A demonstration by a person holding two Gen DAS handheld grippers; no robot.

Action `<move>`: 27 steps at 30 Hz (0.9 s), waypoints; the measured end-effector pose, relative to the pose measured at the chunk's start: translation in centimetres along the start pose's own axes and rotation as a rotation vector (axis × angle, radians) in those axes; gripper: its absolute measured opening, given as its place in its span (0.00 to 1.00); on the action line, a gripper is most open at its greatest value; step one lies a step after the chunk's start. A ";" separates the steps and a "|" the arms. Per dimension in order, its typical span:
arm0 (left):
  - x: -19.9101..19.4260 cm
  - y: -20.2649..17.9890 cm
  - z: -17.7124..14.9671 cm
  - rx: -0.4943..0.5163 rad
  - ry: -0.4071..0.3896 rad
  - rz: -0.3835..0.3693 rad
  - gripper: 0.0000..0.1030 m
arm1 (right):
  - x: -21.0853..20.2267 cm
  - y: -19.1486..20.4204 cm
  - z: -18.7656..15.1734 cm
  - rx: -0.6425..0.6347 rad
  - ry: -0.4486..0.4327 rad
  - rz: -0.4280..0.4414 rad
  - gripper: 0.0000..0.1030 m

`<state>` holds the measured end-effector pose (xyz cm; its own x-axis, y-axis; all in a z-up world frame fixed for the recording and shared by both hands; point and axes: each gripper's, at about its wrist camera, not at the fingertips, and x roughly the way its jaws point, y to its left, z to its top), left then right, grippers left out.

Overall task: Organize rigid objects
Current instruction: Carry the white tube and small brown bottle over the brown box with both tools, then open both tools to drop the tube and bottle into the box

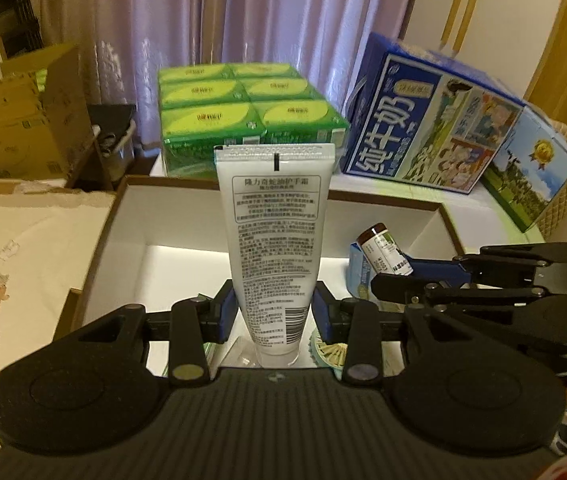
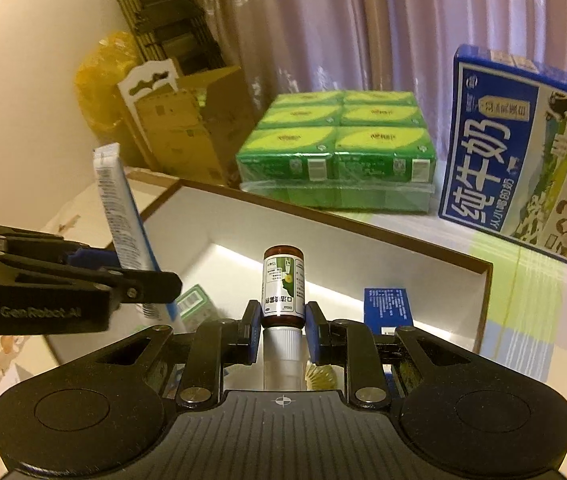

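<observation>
Presently, two things are carried, one in each tool, above a white-lined open box (image 1: 131, 216). The left gripper (image 1: 273, 310) is closed on a white hand-cream tube (image 1: 273, 240), which is pinched low on its body near the cap, with the crimped end standing straight ahead of the fingers. The tube is judged light and somewhat yielding, so a squeeze near the stiffer shoulder is preferred to one on the soft middle. The right gripper (image 2: 281, 328) is clamped on a small brown bottle (image 2: 283, 288), taken just above its white cap, with the base pointing forward. The bottle is judged rigid, light and possibly glass, with a smooth label that may slip; a firm hold at the neck is suited. Beyond and below the right fingers, a blue carton (image 2: 387, 306) is seen inside the box.
</observation>
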<state>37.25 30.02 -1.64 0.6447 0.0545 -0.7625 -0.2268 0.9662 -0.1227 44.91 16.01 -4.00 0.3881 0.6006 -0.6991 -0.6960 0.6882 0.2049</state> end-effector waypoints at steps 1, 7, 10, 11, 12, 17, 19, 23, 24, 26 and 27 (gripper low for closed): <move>0.7 0.1 0.2 -0.005 0.008 -0.007 0.33 | 0.5 -0.1 0.1 -0.001 0.006 -0.005 0.19; 4.7 1.3 0.7 -0.063 0.083 -0.047 0.33 | 2.8 -0.7 0.7 -0.010 0.040 -0.034 0.19; 6.1 1.6 0.8 -0.073 0.110 -0.059 0.33 | 3.7 -1.0 0.8 -0.006 0.054 -0.043 0.19; 6.5 1.7 0.8 -0.073 0.119 -0.063 0.33 | 3.9 -1.0 0.9 -0.004 0.058 -0.045 0.19; 6.9 1.8 0.8 -0.072 0.131 -0.065 0.33 | 4.2 -1.1 0.9 -0.003 0.062 -0.047 0.19; 8.7 2.1 0.8 -0.054 0.192 -0.056 0.38 | 5.3 -1.2 1.1 0.008 0.079 -0.049 0.19; 8.9 2.3 0.8 -0.038 0.192 -0.035 0.46 | 5.6 -1.1 1.3 0.014 0.081 -0.047 0.19; 8.7 3.0 1.3 -0.038 0.182 -0.010 0.50 | 6.2 -1.1 1.5 0.023 0.081 -0.037 0.19; 8.5 3.3 1.4 -0.043 0.176 -0.010 0.50 | 6.3 -1.1 1.6 0.029 0.079 -0.034 0.19; 8.0 3.7 1.7 -0.043 0.156 0.007 0.52 | 6.4 -1.1 1.8 0.044 0.062 -0.016 0.19; 7.8 4.0 1.8 -0.043 0.145 0.022 0.52 | 6.4 -1.1 2.0 0.056 0.055 -0.011 0.19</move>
<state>42.69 34.77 -6.90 0.5281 0.0359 -0.8484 -0.2726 0.9534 -0.1293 49.33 19.87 -7.35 0.3602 0.5709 -0.7378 -0.6563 0.7171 0.2345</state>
